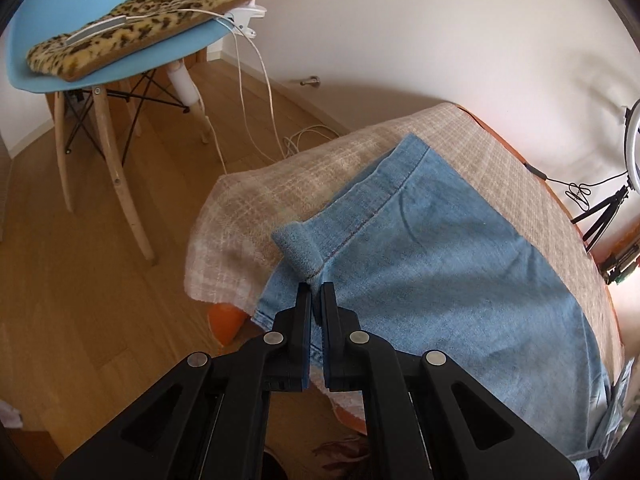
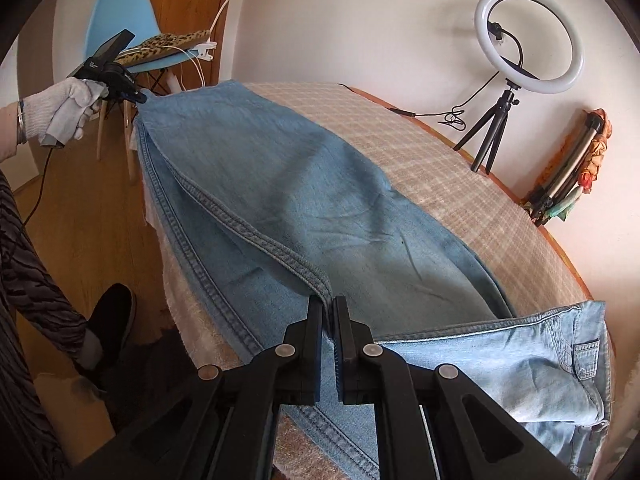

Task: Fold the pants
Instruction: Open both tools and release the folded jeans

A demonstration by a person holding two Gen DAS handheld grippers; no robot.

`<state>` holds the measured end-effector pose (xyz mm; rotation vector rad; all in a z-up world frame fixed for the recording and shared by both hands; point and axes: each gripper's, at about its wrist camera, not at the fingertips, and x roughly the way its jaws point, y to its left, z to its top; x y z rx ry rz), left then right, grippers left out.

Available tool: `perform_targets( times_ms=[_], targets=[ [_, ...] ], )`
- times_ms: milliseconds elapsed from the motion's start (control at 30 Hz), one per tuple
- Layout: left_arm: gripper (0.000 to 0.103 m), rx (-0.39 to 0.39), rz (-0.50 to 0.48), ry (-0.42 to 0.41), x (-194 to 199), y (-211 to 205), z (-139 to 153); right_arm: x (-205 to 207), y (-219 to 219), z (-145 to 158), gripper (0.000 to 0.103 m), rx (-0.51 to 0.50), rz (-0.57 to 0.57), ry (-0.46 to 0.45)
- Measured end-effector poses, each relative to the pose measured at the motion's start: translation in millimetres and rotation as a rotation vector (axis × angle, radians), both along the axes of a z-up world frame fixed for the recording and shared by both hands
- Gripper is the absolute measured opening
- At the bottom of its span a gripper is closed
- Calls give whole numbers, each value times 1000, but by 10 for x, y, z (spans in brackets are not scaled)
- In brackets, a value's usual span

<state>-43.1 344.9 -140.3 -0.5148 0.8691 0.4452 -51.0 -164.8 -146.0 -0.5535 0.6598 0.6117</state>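
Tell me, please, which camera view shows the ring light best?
The right wrist view: the ring light stands whole on its tripod against the wall beyond the jeans. The left wrist view catches only a sliver of its ring at the right edge.

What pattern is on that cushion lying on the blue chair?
Leopard print, tan with dark spots: the cushion shows best in the left wrist view.

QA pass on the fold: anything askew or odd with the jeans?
The jeans lie mostly flat on the checked cloth. One oddity: at the hem, by the left gripper, a corner is rolled over on itself. The right gripper pinches the side seam. No damage shows.
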Motion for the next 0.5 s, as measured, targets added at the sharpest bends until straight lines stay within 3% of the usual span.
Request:
perform_targets(
  times_ms=[267, 367, 433, 500],
  targets=[
    [8, 89, -4, 39, -18, -62, 137, 0, -22, 32, 4, 19, -2, 18],
    [8, 145, 3, 35, -38, -76, 266, 1, -85, 44, 12, 50, -12, 48],
    [10, 180, -8, 10, -48, -123, 397, -16, -139, 95, 28, 81, -23, 55],
    [22, 197, -26, -22, -32, -204, 537, -45, -196, 170, 33, 120, -29, 59]
  ],
)
